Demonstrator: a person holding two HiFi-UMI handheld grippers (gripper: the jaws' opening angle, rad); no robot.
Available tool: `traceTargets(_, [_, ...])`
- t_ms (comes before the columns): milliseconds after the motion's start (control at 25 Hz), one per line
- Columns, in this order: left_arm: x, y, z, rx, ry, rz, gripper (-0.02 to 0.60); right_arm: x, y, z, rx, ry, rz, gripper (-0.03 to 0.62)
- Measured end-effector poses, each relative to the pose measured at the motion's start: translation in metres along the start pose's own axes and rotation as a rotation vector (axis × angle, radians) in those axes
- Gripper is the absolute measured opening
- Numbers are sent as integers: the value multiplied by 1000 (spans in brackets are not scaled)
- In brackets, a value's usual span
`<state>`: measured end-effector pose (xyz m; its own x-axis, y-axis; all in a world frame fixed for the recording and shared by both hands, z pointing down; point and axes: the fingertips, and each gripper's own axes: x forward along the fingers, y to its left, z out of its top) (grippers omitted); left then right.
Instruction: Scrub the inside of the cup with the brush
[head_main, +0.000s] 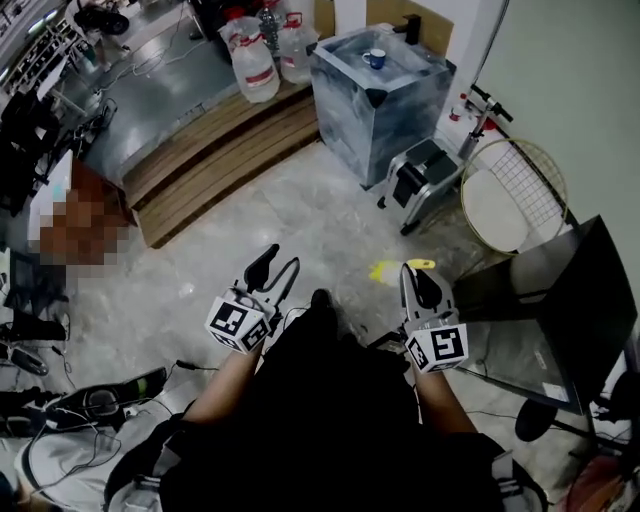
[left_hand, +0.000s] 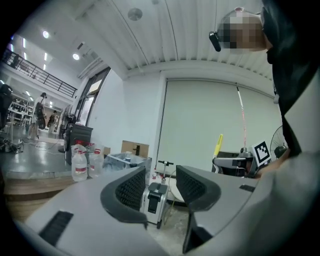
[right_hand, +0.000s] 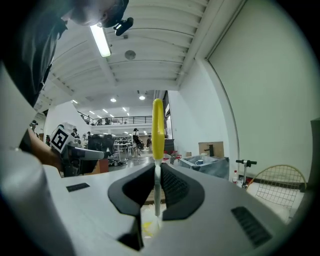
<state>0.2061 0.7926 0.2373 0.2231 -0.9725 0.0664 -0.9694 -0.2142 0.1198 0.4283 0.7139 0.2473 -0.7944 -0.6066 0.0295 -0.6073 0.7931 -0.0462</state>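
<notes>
Looking down in the head view, the person stands on a pale stone floor with both tools held out in front. The left gripper (head_main: 281, 263) points up and to the right with its 2 jaws apart. The right gripper (head_main: 417, 272) has the yellow brush (head_main: 398, 268) at its tips. The cup (head_main: 375, 59), blue and white, stands well apart from both, at the top of the view on a marbled grey box (head_main: 385, 110). Water bottles (head_main: 255, 66) sit on a wooden platform (head_main: 220, 150) just left of the box.

Along the left gripper view, the 2 ribbed pads (left_hand: 133, 188) stand wide apart with nothing between them; a small folded scooter (left_hand: 155, 197) shows through the gap, far off on the floor.

Along the right gripper view, the jaws are closed on the thin white stem of the brush (right_hand: 157, 131). Its yellow end rises upright past the tips. The cup (right_hand: 200, 162) appears small and distant on the grey box (right_hand: 210, 166), right of the brush.
</notes>
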Motion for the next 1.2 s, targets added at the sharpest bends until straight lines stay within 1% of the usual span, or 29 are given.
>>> traceTargets(120, [8,14,-8,-9,10,8,206,14,6,-11,-27,25,31,48])
traceTargets(200, [17,29,-11,-26,15,17,206,26,4,-13,-24,35,34,48])
traceTargets(320, [39,54,-14,-51,15,27,206,47,-9,-17,-23,55,17,48])
traceTargets(440, [68,77,-11,-54,16,15,206,77,-26,-20,-24,83,8,48])
traceTargets(600, [106,120,-5,-67,0,7,206,135,-41,-10,-41,81,9,48])
traceTargets(720, [128,155,5,-91,-19,6,206,181,-42,3,-52,75,16,48])
traceTargets(840, [151,194,18,-96,-35,-5,205,229,-47,14,-64,88,19,48])
traceTargets(960, [169,234,23,-113,-42,-5,204,272,-51,25,-78,93,14,48])
traceTargets(1040, [183,256,24,-127,-48,-13,204,294,-53,34,-101,83,5,48])
traceTargets(1200, [209,283,20,-140,-38,-34,202,325,-62,42,-119,64,-26,48])
